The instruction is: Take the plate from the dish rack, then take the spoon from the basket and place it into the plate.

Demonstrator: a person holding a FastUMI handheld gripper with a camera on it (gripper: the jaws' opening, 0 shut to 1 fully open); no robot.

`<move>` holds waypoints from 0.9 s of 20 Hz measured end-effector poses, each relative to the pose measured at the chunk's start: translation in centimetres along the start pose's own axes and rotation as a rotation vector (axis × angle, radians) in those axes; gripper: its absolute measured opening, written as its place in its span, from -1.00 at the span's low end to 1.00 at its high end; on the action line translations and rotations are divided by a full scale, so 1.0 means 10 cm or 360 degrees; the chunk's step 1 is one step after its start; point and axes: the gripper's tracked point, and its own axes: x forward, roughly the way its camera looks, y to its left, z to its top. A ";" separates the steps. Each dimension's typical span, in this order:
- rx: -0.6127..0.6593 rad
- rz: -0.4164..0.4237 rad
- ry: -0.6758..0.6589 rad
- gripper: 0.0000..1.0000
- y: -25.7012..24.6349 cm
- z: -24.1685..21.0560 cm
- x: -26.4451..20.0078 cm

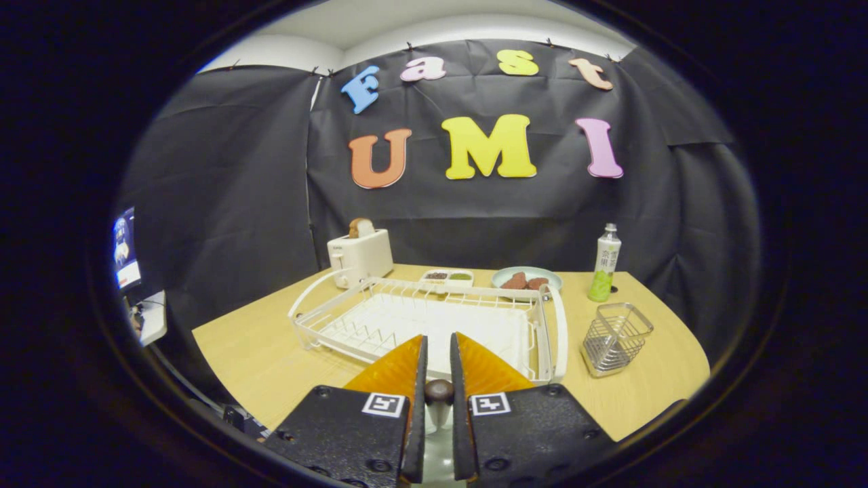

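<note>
My gripper [438, 356] is held above the near edge of the table. Its fingers stand close together, and a spoon [439, 393] with a dark rounded end and a pale stem is pinched between them, touching both. Under the fingers a pale, smooth surface [437, 461] shows in the gap; it may be the plate, but I cannot tell. Just beyond the fingertips lies the white wire dish rack [352, 318] with no dishes in it. To the right of the rack stands the small wire basket [616, 337], and nothing shows inside it.
Behind the rack are a white toaster [361, 256] with a slice of bread, a small two-part dish [446, 276], and a pale plate with brown food [527, 278]. A green bottle [605, 264] stands behind the basket. A lit screen [126, 247] sits off the table's left.
</note>
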 end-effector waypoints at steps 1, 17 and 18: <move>-0.0009 -0.0009 0.0006 -0.55 -0.03 0.00 0.00; 0.0071 -0.0345 -0.0114 1.00 -0.40 0.22 -0.51; 0.0084 -0.0343 -0.0107 1.00 -0.38 0.21 -0.57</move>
